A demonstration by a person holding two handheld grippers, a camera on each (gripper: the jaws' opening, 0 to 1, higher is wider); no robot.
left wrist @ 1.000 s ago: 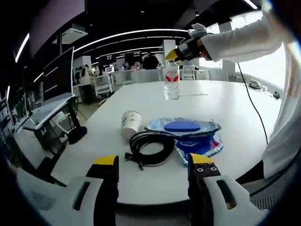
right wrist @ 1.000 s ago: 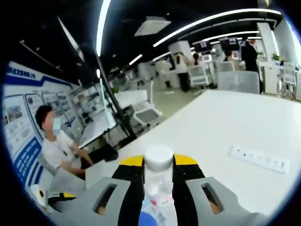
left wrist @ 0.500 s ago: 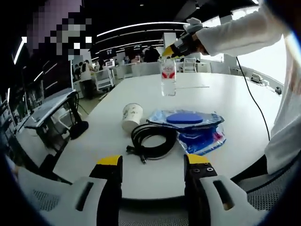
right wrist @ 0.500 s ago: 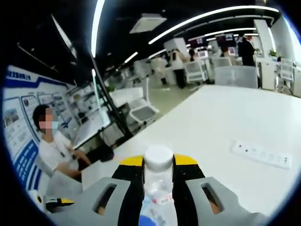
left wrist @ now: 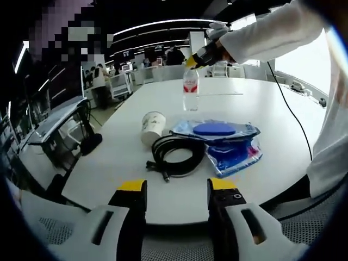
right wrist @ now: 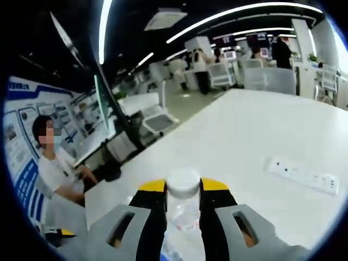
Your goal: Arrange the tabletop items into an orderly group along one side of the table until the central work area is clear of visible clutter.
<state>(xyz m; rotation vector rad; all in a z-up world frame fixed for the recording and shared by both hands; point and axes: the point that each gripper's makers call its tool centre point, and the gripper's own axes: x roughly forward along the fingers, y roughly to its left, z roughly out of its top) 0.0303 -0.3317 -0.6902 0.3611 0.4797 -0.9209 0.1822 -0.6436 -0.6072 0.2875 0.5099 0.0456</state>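
White round table [left wrist: 272, 114], seen from the left gripper view, with a small cluster near its front edge. Paper cup [left wrist: 153, 126] lying on its side, mouth toward the camera, just left of a coiled black cable [left wrist: 176, 155]. Blue plastic bag [left wrist: 228, 144] beside the cable on the right, touching or nearly touching it, with a dark blue oval patch on top. Farther back, a clear water bottle [left wrist: 190, 89] with a red label, upright, its base at or just above the tabletop — cannot tell whether touching. Clamped at the bottle's neck from above: right gripper [left wrist: 197, 58], held by a gloved hand [left wrist: 217, 33] at the end of a white sleeve [left wrist: 272, 32], a thin black cord trailing down across the table.

Left gripper [left wrist: 176, 187] low in front of the table edge, jaws spread apart with nothing between them, yellow tips toward the cable.

In the right gripper view, right gripper [right wrist: 182, 187] pinching the water bottle [right wrist: 182, 209] just under its white cap, both yellow-tipped jaws pressed against the neck. Beyond, bare white table [right wrist: 244, 130] with a white power strip [right wrist: 302, 176] lying flat to the right. Seated person [right wrist: 54, 163] at far left, beside a wall poster — office chairs and standing people in the background.
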